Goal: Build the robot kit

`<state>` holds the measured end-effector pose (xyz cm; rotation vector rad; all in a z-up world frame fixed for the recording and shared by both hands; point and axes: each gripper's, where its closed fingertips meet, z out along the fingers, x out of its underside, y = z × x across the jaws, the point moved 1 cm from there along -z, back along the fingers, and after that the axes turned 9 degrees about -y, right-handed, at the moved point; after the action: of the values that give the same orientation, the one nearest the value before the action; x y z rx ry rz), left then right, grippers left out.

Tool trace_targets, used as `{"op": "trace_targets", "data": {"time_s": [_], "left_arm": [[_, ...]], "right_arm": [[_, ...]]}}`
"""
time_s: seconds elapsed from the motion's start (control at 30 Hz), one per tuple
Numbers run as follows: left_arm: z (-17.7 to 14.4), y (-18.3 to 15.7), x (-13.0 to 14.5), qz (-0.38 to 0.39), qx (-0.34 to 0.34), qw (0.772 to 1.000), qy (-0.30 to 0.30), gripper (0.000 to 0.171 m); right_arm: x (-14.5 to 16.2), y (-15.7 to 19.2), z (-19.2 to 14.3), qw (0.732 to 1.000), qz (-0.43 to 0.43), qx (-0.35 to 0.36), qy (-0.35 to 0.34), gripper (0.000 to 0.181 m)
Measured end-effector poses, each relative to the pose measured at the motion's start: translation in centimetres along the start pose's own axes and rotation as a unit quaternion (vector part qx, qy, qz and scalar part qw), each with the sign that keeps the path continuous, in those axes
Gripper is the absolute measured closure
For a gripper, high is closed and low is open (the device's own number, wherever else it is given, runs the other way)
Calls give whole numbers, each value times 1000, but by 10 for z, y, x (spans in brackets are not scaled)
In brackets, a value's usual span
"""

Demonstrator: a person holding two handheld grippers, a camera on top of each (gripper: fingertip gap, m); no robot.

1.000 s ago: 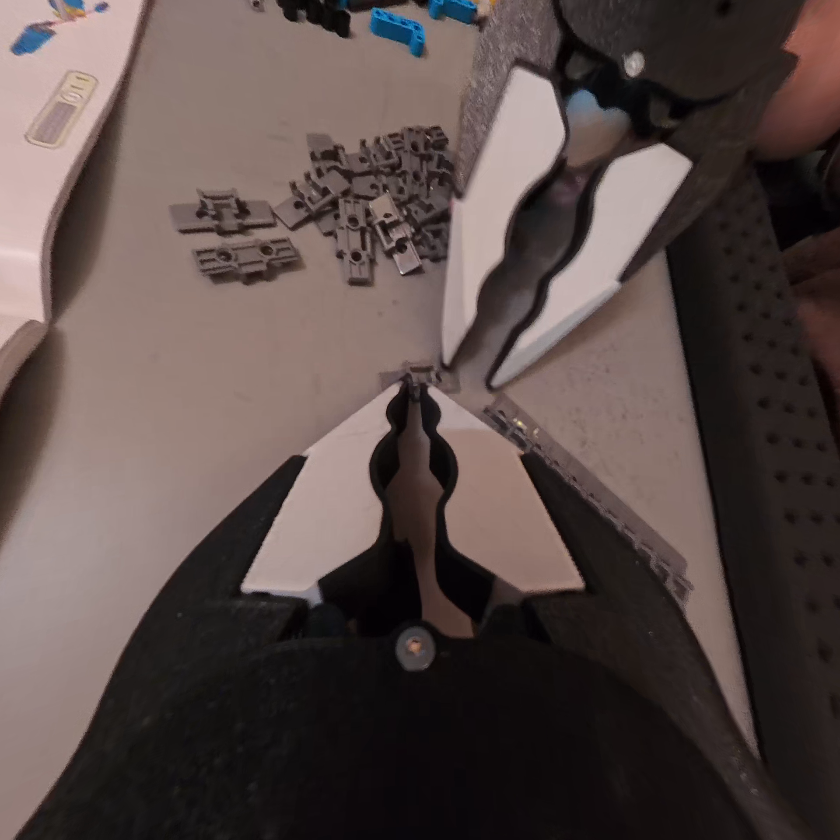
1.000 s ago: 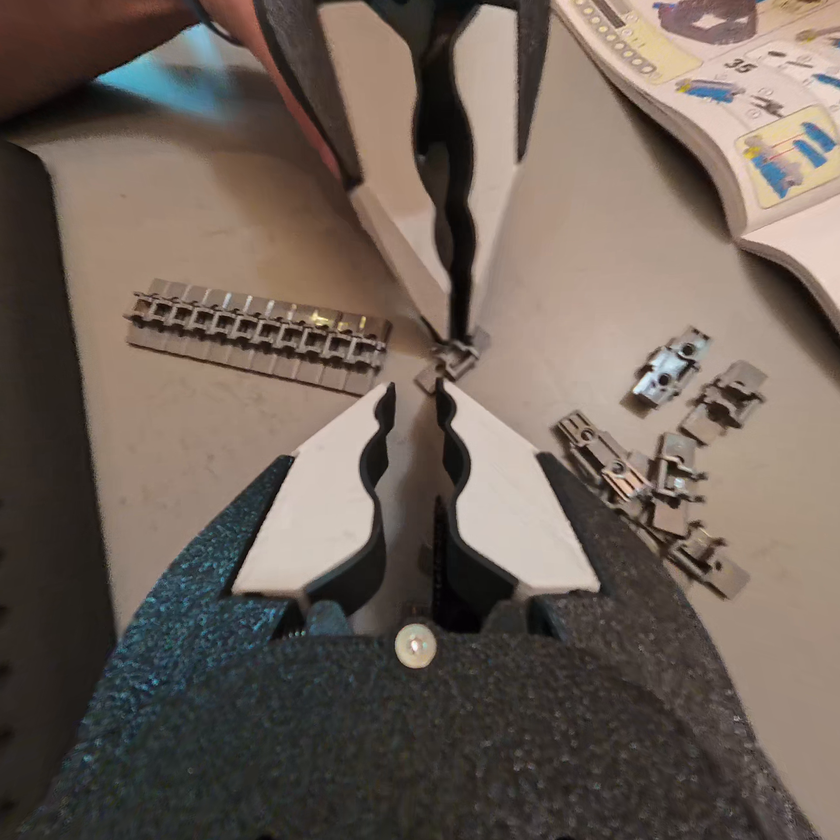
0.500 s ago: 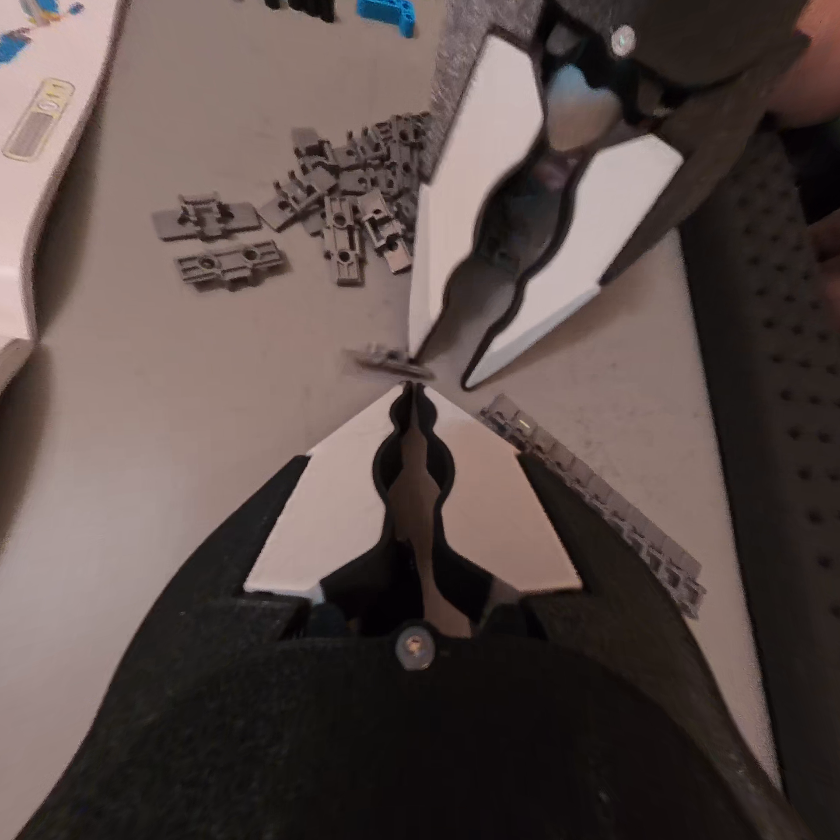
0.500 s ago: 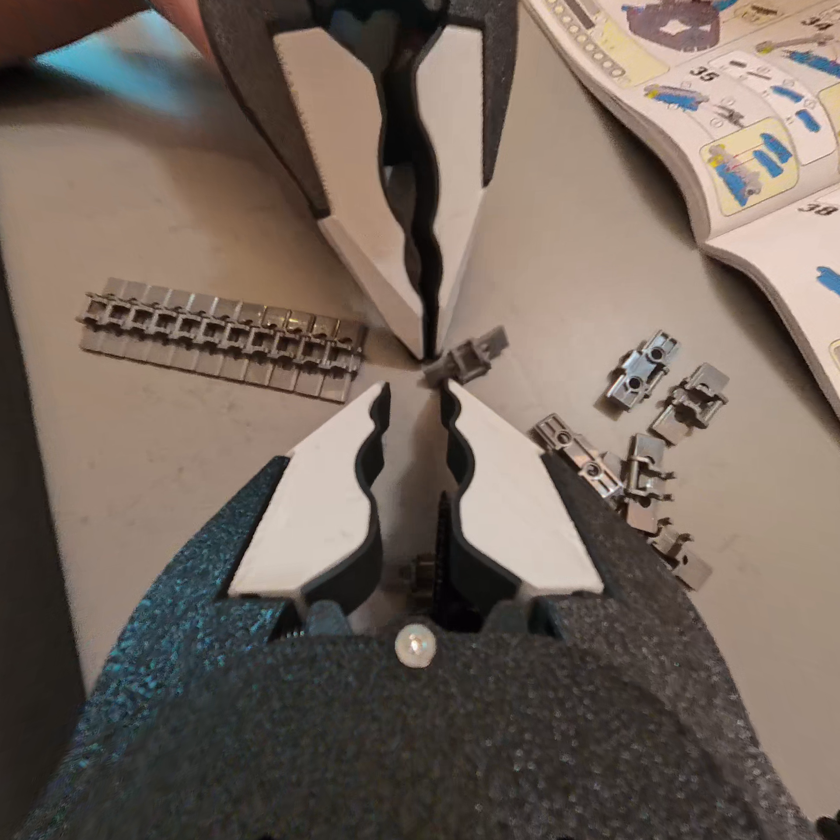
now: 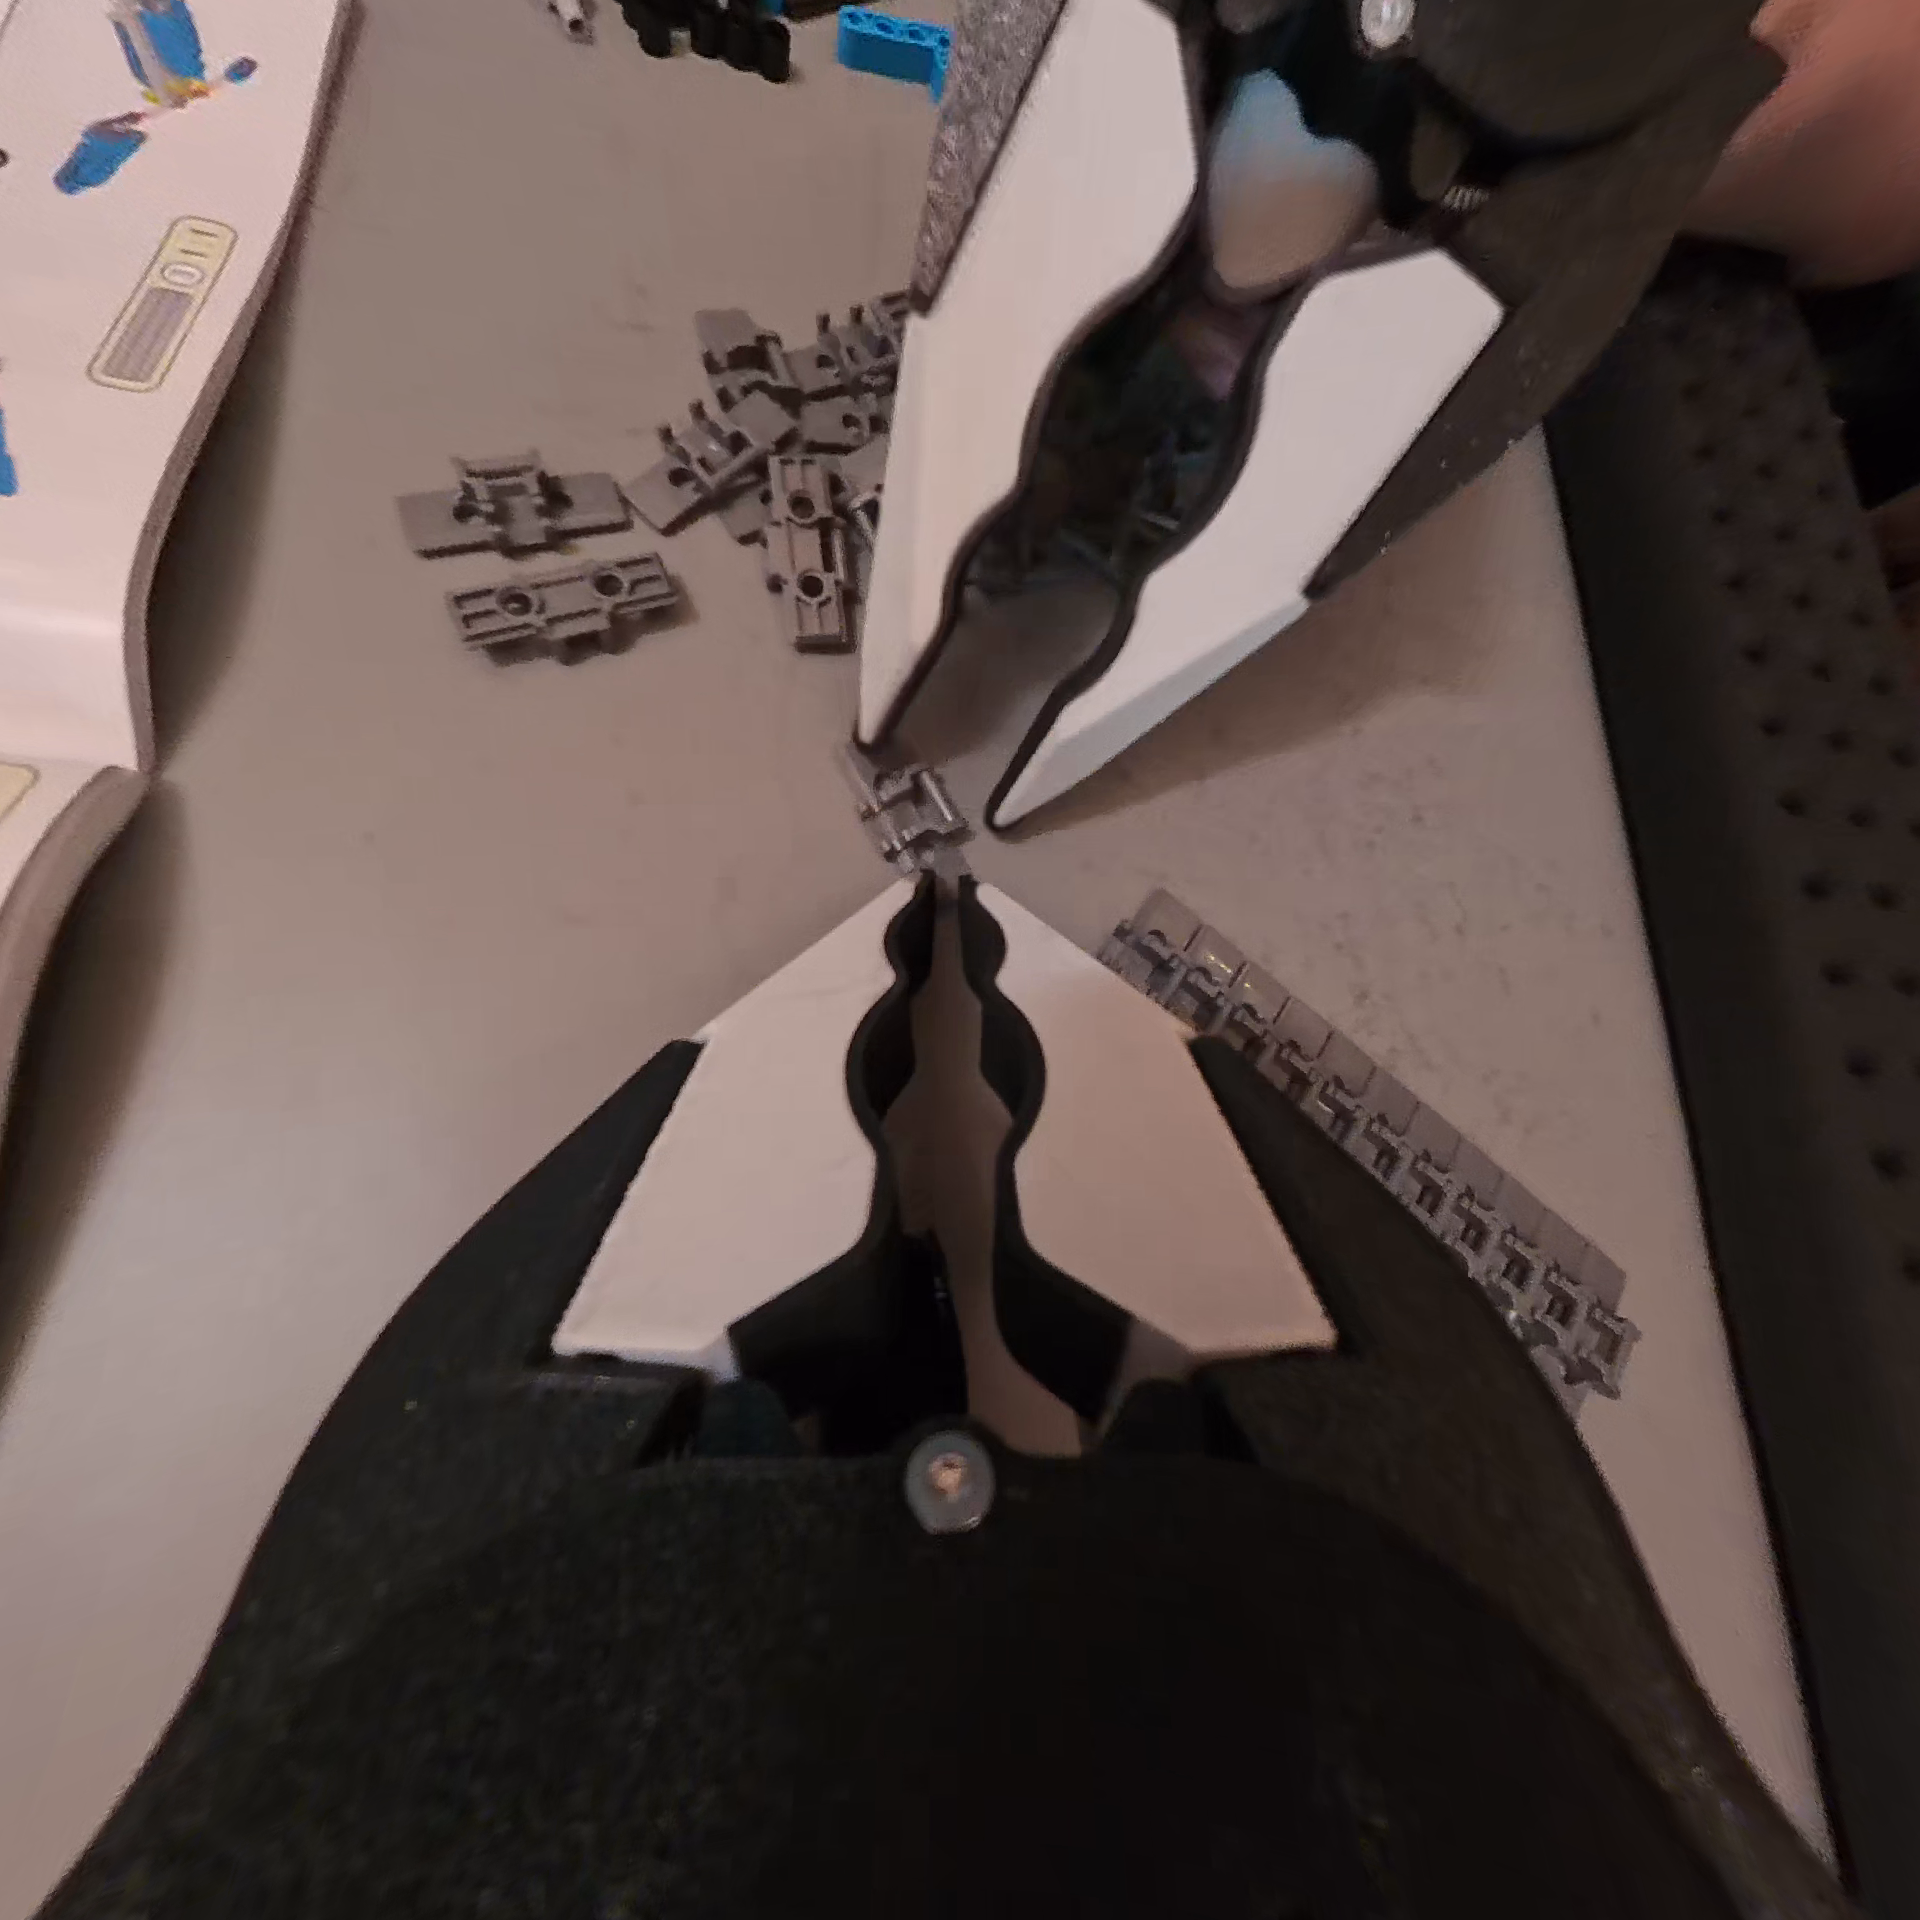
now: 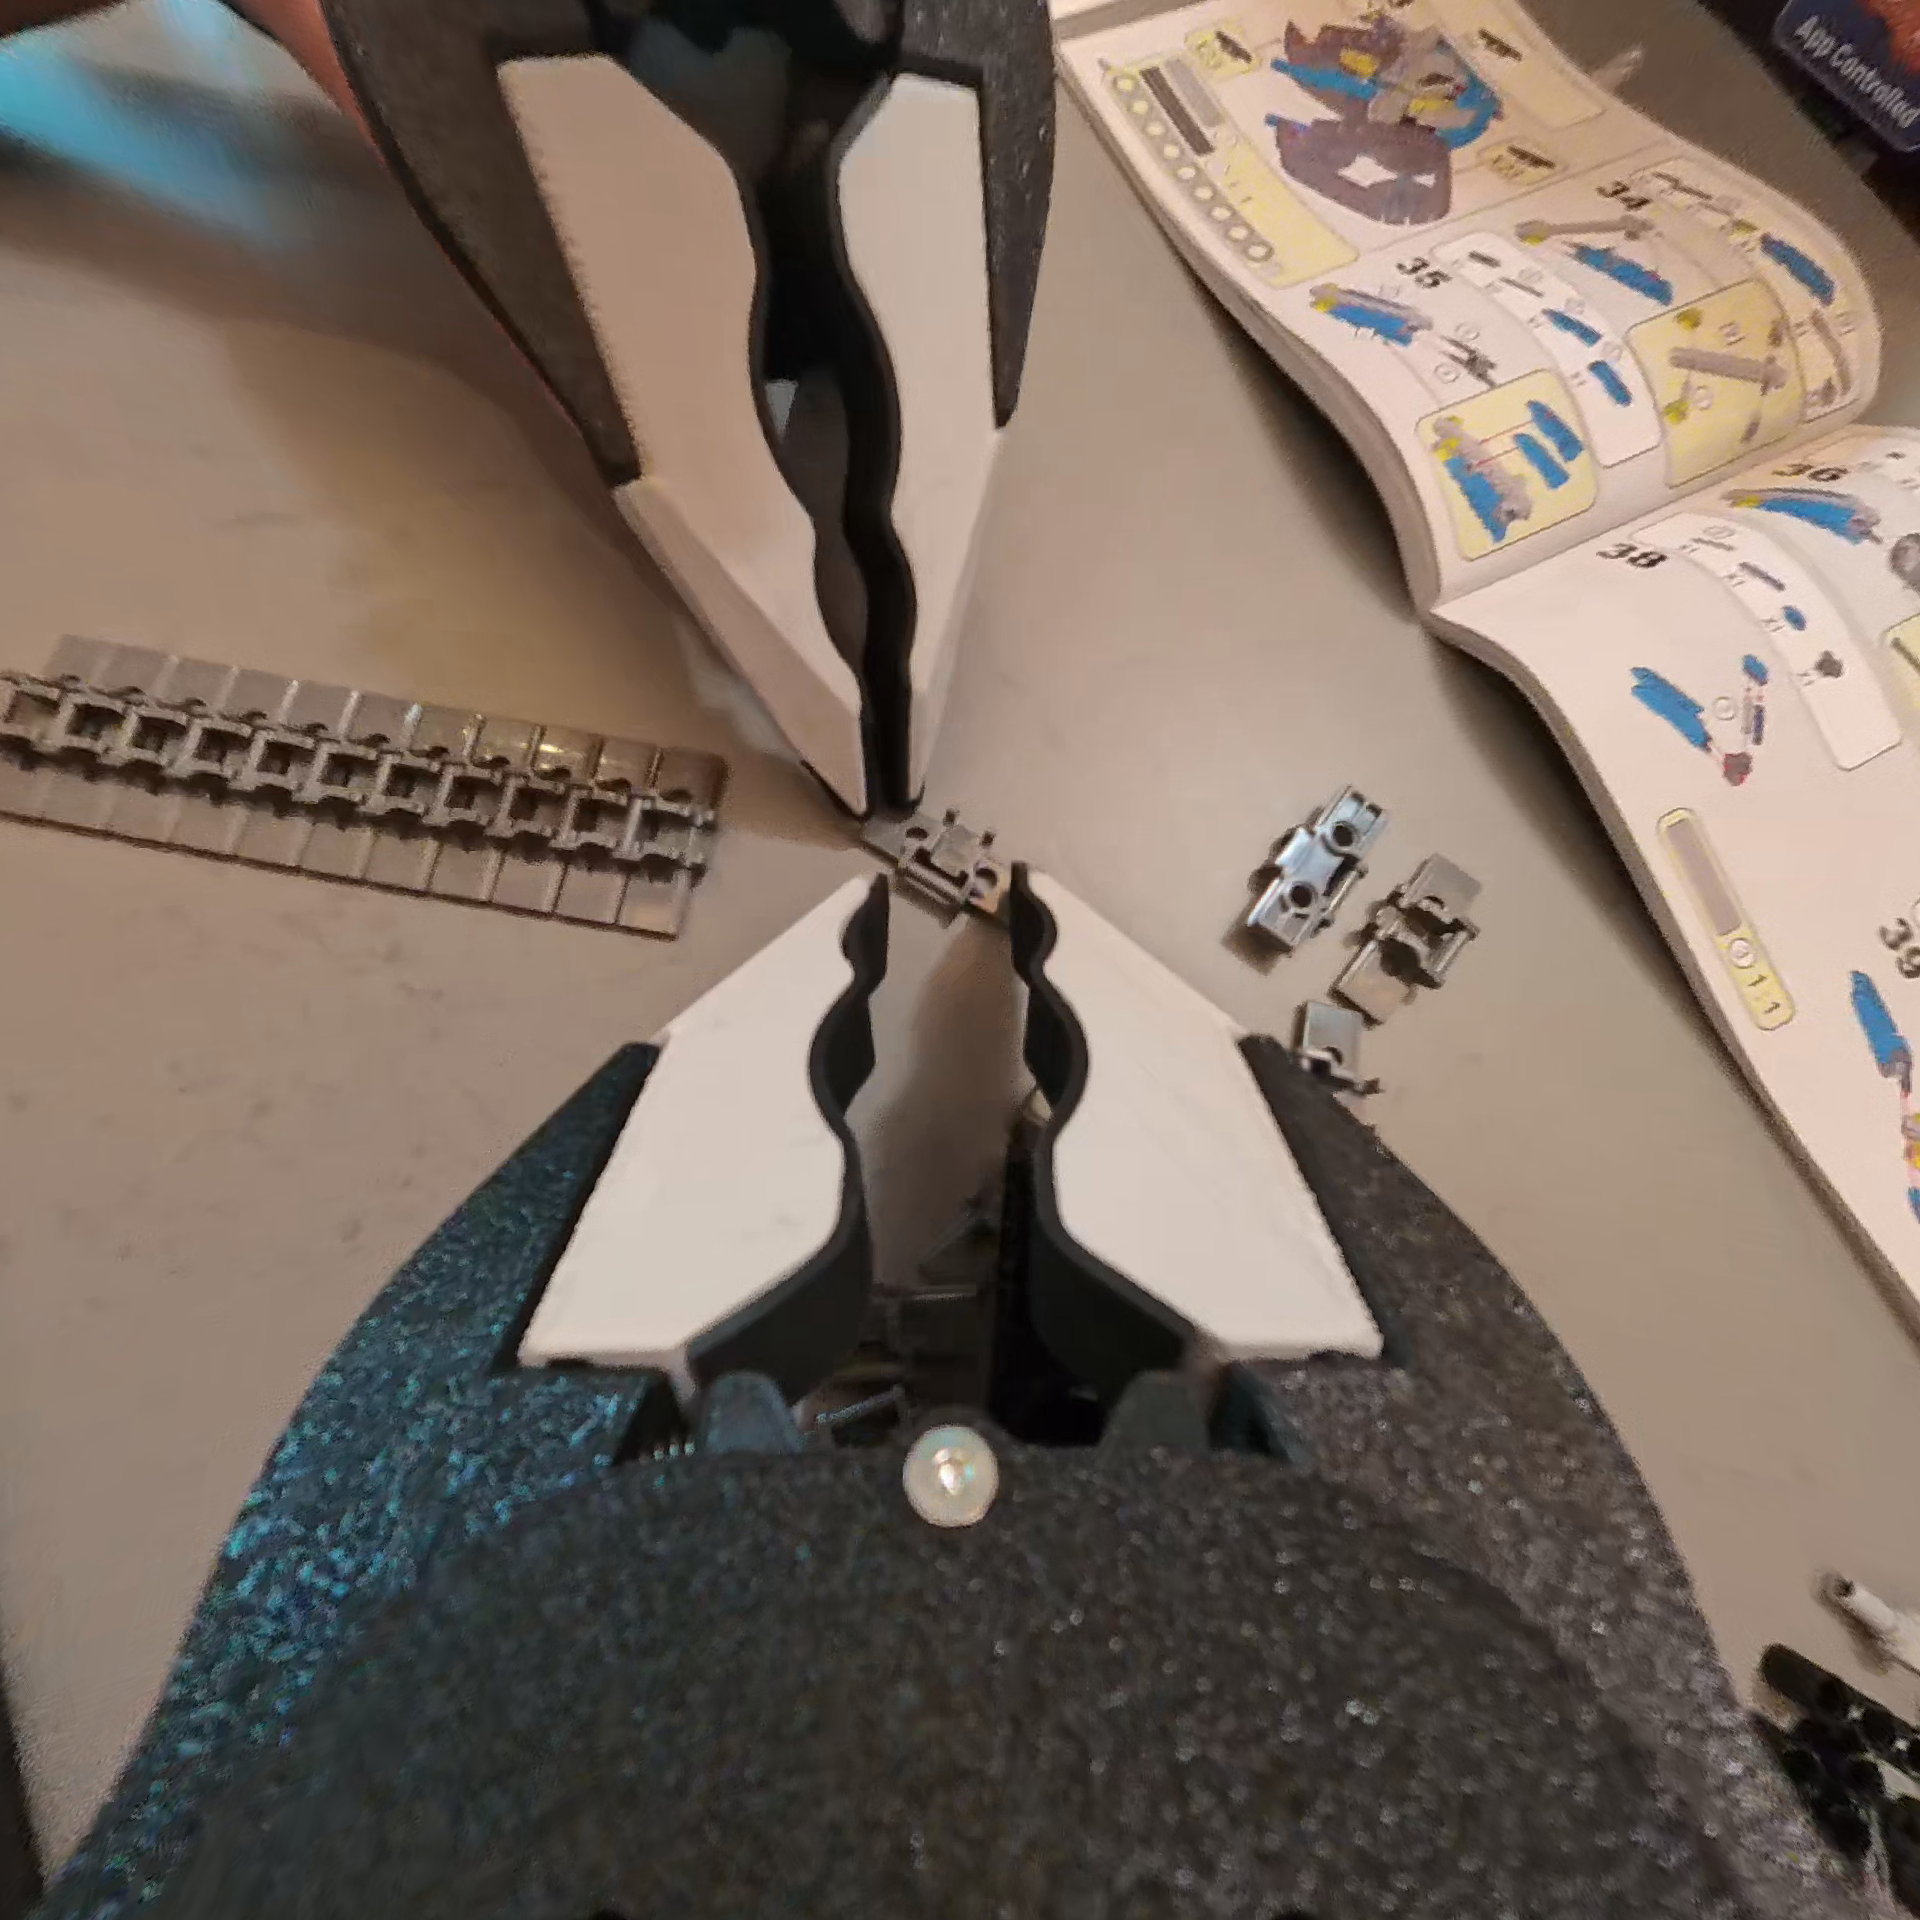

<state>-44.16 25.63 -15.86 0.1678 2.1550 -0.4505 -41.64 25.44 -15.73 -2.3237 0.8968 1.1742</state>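
Observation:
My left gripper [image 5: 942, 883] is shut on one end of a small grey track link [image 5: 909, 821] and holds it just above the tan table. In the right wrist view it comes down from the top [image 6: 883, 805], with the link [image 6: 940, 857] sticking out from its tips. My right gripper [image 6: 948, 883] is open, with one fingertip on each side of the link's free end. It also shows in the left wrist view [image 5: 930, 784], coming in from the upper right. A joined strip of grey track links [image 5: 1351, 1122] [image 6: 353, 800] lies flat beside the grippers.
A pile of loose grey links [image 5: 790, 436] lies behind the right gripper, and a few more [image 6: 1314, 868] lie to the right. An open instruction booklet [image 6: 1558, 416] [image 5: 104, 312] lies at the table's side. Blue and black pieces [image 5: 894, 47] lie at the far edge. A black perforated surface [image 5: 1766, 935] borders the table. The grippers are tip to tip, or close to it.
The left gripper has turned the held link from crosswise to lengthwise. The right gripper has come closer, and its open fingers now sit on either side of the link.

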Motion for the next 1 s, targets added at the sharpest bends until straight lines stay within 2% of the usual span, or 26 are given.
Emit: {"op": "trace_targets", "data": {"time_s": [0.07, 0.17, 0.33, 0.43, 0.5, 0.53, 0.67, 0.8, 0.9, 1.0], "left_arm": [[0, 6, -1, -2, -20, 1000, -2, 170], [-3, 17, -2, -5, -48, 999, -6, 165], [-5, 11, -3, -7, -28, 1000, -14, 162], [-3, 11, -1, -10, -25, 1000, -7, 162], [-3, 11, -1, -11, -24, 1000, -7, 162], [-3, 11, -1, -11, -25, 1000, -7, 162], [-5, 10, -3, -15, -20, 1000, -16, 162], [-13, 3, -11, -35, 13, 998, -45, 162], [-21, -27, -15, -71, 116, 989, -54, 160], [-20, -33, -13, -61, 127, 989, -43, 159]], "right_arm": [[3, 6, 2, 1000, 3, -10, 11, 158], [2, 15, 1, 999, 6, -30, 10, 164], [0, 2, -3, 999, -36, 10, 3, 162], [-2, 4, 2, 999, -36, 8, -3, 154], [-3, 5, 6, 999, -40, 6, -2, 155], [-2, 4, 8, 999, -42, 9, 1, 162], [-1, 5, 6, 1000, -21, -2, 9, 163], [-8, 19, 0, 1000, -18, -22, -8, 163], [-10, 37, -4, 999, -6, -32, -4, 163], [-7, 41, -4, 1000, 16, -24, 3, 163]]}}
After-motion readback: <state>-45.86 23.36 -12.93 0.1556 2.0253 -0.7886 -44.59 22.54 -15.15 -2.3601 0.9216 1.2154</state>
